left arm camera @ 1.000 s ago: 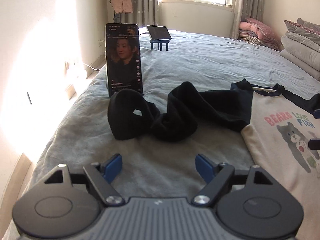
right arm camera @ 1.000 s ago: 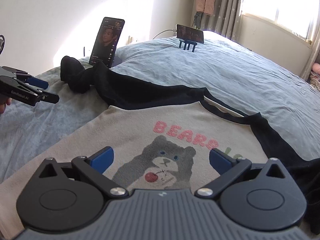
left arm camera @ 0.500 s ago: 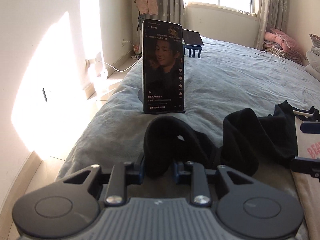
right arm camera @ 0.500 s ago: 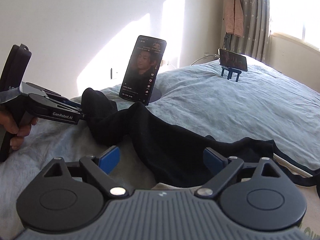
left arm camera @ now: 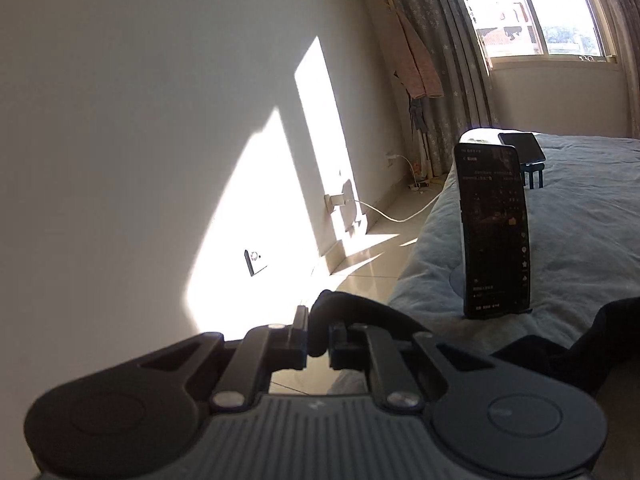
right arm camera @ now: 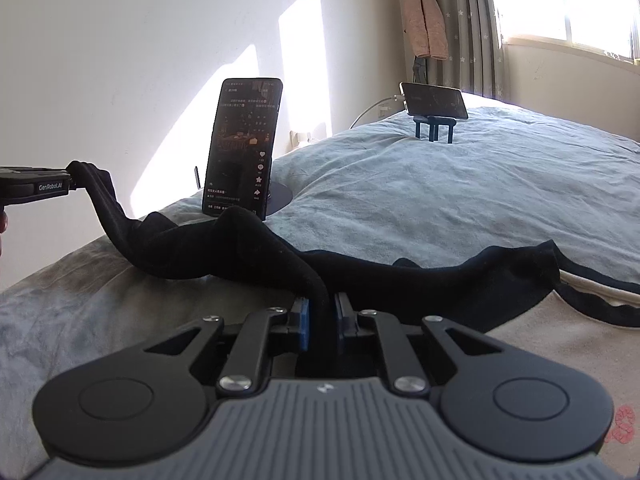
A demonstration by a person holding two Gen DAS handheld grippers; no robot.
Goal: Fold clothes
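Left gripper [right arm camera: 72, 184] comes in level from the left edge of the right wrist view, jaws pinched tight on the cuff end of the black sleeve [right arm camera: 224, 248], holding that end up off the bed [right arm camera: 440, 200]. From the cuff the sleeve hangs down in a slack curve to the blanket, runs right across the bed in bunched folds, and passes in front of the near phone [right arm camera: 244, 148], which stands upright on a round base. In the left wrist view the same gripper [left arm camera: 318, 344] has a dark wad of sleeve [left arm camera: 352, 312] clamped between its pads, sticking up above them; behind it is a sunlit wall and floor, with the phone [left arm camera: 494, 232] to the right at the bed's edge [left arm camera: 580, 240]. Right gripper [right arm camera: 322, 320] sits low at centre of its own view, blue pads closing on a ridge of the sleeve that rises out of the jaws and arcs away to the left; fabric fills the gap and both pads look to be on it. Right of that, the sleeve widens toward the shirt [right arm camera: 560, 344], whose beige body lies flat on the bed at lower right with a black collar edge above it. Farther back, a second phone [right arm camera: 434, 100] lies landscape on a small stand, cable plugged in on its left. Curtain [right arm camera: 468, 20] and window are at upper right.
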